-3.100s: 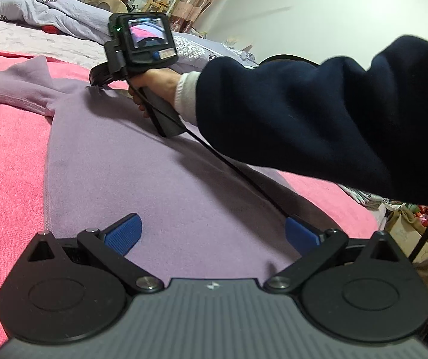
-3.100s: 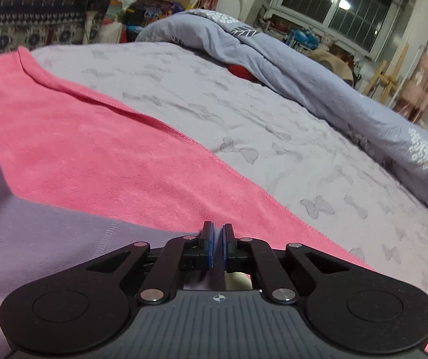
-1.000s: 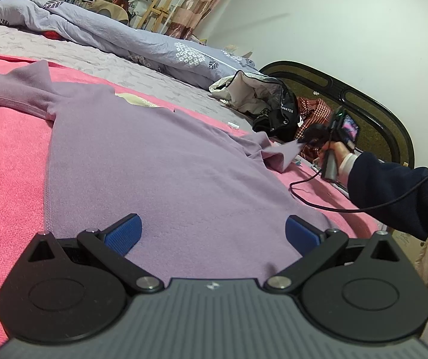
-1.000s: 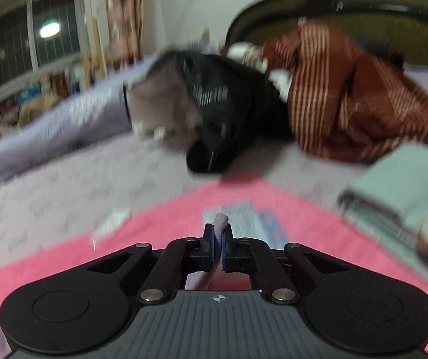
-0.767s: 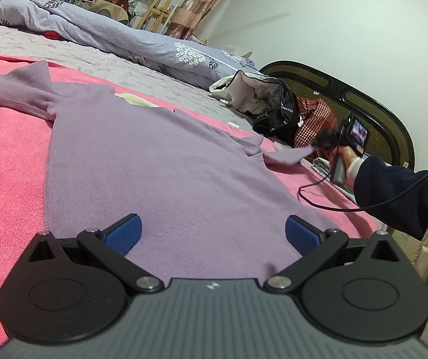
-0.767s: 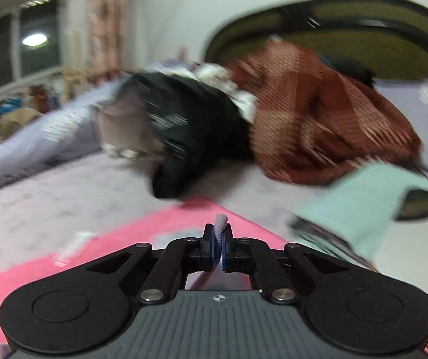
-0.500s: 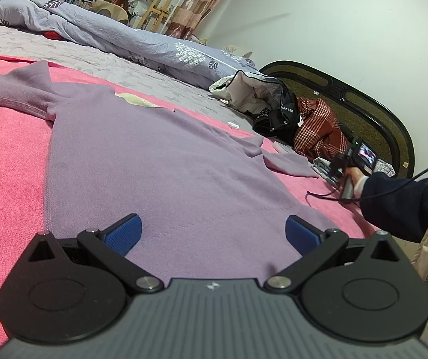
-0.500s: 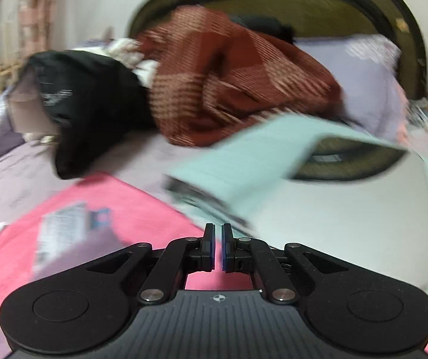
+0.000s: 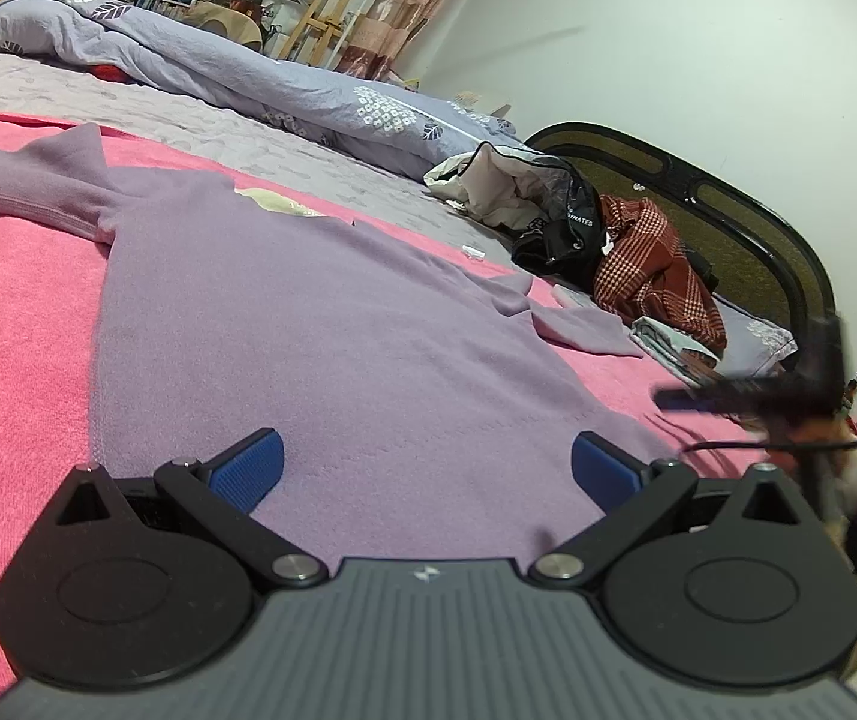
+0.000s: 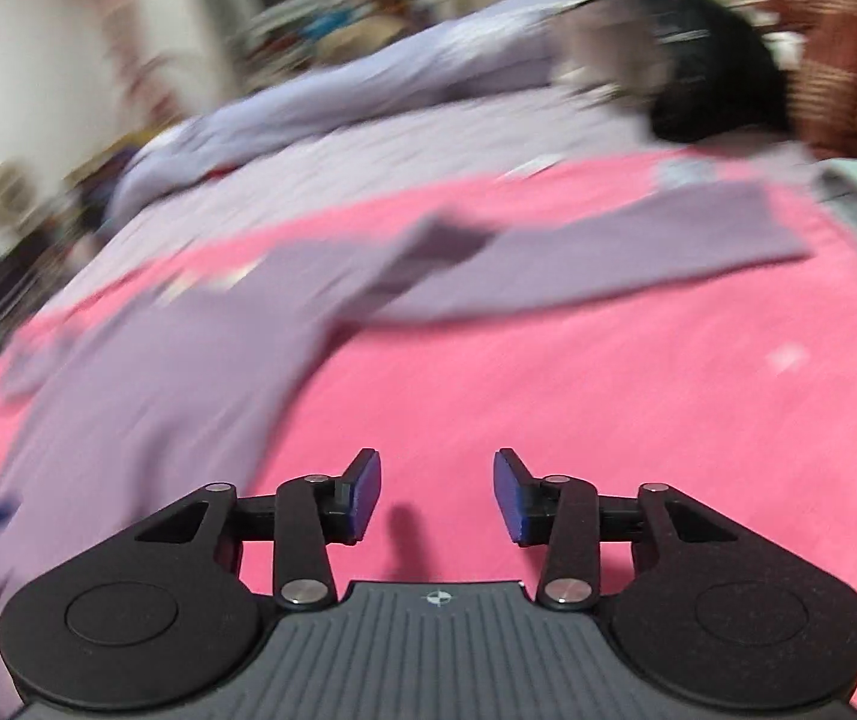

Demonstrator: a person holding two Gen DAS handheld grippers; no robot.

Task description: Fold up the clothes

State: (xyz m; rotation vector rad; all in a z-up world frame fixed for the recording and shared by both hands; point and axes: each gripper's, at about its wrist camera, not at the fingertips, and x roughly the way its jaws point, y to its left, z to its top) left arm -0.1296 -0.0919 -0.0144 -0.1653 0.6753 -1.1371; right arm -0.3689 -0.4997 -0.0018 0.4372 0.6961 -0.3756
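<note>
Across the pink blanket (image 9: 14,324), left wrist view: purple top (image 9: 332,330) lies flat, one sleeve (image 9: 26,186) reaching toward the left edge, the other sleeve toward the headboard (image 9: 746,222). Pale label (image 9: 275,202) at the neckline, print too small to read. Left gripper (image 9: 425,468) wide open over the hem, holding nothing. Black bag (image 9: 560,222) with white lettering, unreadable, beside a red plaid garment (image 9: 656,276). Right gripper a dark blur at the right edge.

Right wrist view, motion-blurred: right gripper (image 10: 437,495) partly open, empty, above bare pink blanket (image 10: 608,372). Purple top (image 10: 146,372) to its left, sleeve (image 10: 608,252) stretched flat toward the far right.
</note>
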